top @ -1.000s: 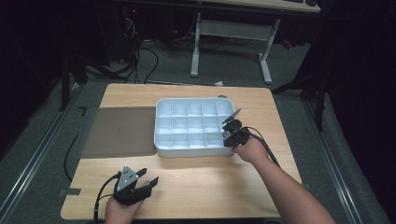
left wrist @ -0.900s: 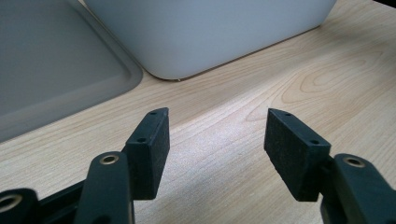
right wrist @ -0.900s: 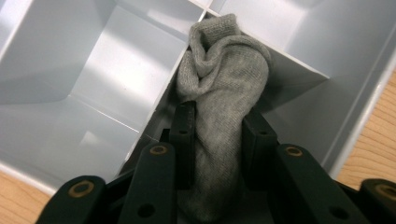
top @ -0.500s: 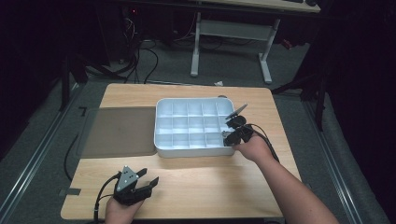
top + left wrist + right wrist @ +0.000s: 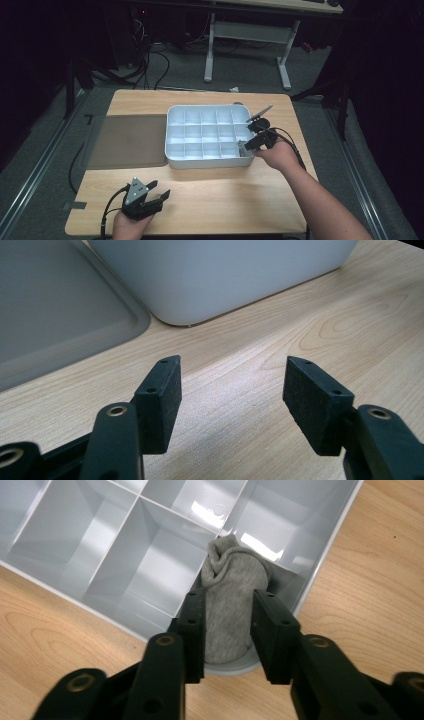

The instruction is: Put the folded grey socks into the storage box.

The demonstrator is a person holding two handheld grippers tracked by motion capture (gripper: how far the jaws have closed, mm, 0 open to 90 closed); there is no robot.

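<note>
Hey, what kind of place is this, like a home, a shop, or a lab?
Most likely a lab or workshop set up for recording. A small wooden table stands on grey carpet, cables run across the floor behind it, and a white-legged desk frame stands further back in a dark room.

Left gripper point(image 5: 159, 193) open, resting; right gripper point(image 5: 227, 625) closed, gripping.

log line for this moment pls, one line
right tool: shut on grey sock, jaws just closed further | place: corner cell of white tray | left tool: open on table
</note>
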